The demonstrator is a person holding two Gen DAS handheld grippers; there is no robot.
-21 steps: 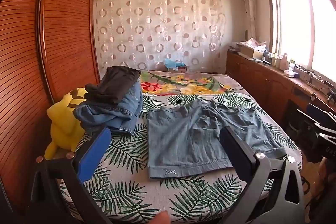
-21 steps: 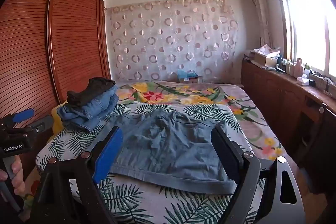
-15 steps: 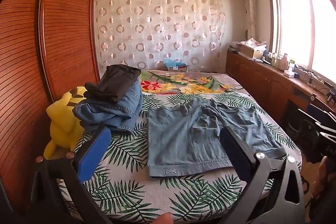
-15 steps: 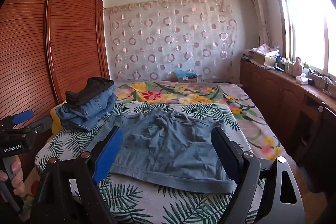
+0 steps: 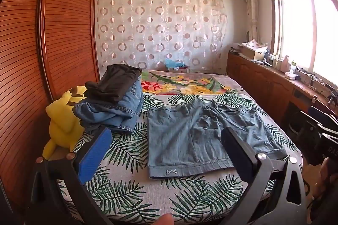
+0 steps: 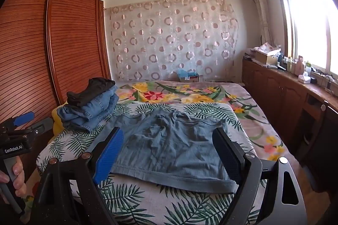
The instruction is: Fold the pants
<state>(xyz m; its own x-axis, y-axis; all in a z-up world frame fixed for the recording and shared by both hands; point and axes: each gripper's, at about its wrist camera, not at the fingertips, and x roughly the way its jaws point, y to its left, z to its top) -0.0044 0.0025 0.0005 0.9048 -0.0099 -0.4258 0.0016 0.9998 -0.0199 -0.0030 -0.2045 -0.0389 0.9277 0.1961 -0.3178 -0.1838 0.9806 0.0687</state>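
Note:
A pair of grey-blue shorts (image 5: 196, 134) lies spread flat on the leaf-print bed cover (image 5: 131, 189), both legs pointing at me; it also shows in the right wrist view (image 6: 173, 147). My left gripper (image 5: 164, 153) is open and empty, held above the near edge of the bed, in front of the left leg hem. My right gripper (image 6: 169, 151) is open and empty, held in front of the near hem of the shorts. The left gripper also shows at the left edge of the right wrist view (image 6: 14, 136).
A stack of folded jeans with a dark garment on top (image 5: 116, 98) sits left of the shorts. A yellow plush toy (image 5: 61, 119) lies at the bed's left edge by the wooden wardrobe (image 5: 42, 56). A wooden counter (image 5: 274, 85) runs along the right.
Both views have shifted slightly; the grippers stay open and empty. The shorts have not moved.

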